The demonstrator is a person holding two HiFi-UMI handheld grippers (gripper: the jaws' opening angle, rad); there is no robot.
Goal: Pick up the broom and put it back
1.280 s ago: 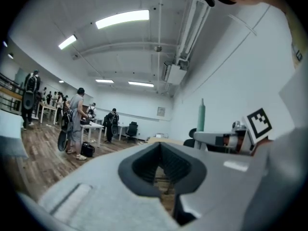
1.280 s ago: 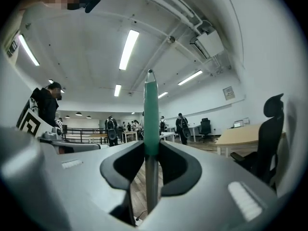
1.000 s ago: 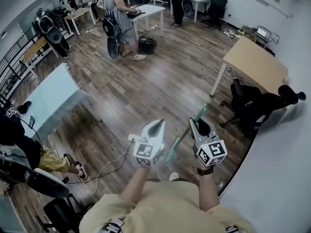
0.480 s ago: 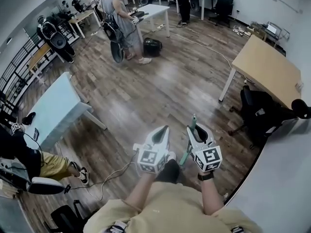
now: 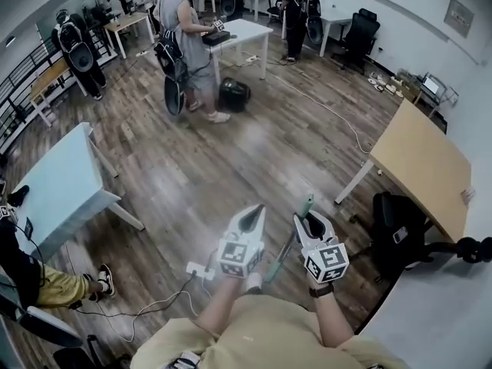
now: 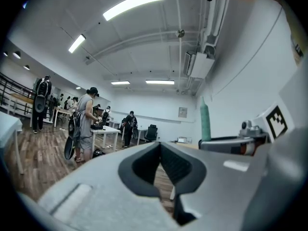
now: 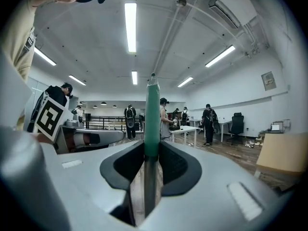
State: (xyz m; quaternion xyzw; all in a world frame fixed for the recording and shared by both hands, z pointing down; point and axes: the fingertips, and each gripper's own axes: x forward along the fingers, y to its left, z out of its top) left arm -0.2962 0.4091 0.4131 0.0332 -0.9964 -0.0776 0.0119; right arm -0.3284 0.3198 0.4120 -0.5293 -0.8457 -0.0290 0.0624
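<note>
The broom shows as a thin handle with a green tip (image 5: 307,203) that stands nearly upright. My right gripper (image 5: 310,223) is shut on this handle, and the shaft runs down past it toward the floor. In the right gripper view the handle (image 7: 152,119) rises straight between the two dark pads, and the right gripper (image 7: 151,150) clamps it on both sides. The broom's head is hidden. My left gripper (image 5: 250,220) is held beside it at the same height, shut with nothing in it. In the left gripper view its own tips (image 6: 160,148) meet, and the green handle (image 6: 205,121) stands at the right.
A wooden table (image 5: 421,160) and a black office chair (image 5: 396,233) stand against the white wall at the right. A pale blue table (image 5: 54,187) is at the left. A power strip with cable (image 5: 196,270) lies on the wood floor. A person (image 5: 188,44) stands ahead by a white desk.
Both grippers have travelled forward across the room together, keeping their spacing. The broom handle stays clamped in the right gripper. The wooden table and black chair have come nearer at the right.
</note>
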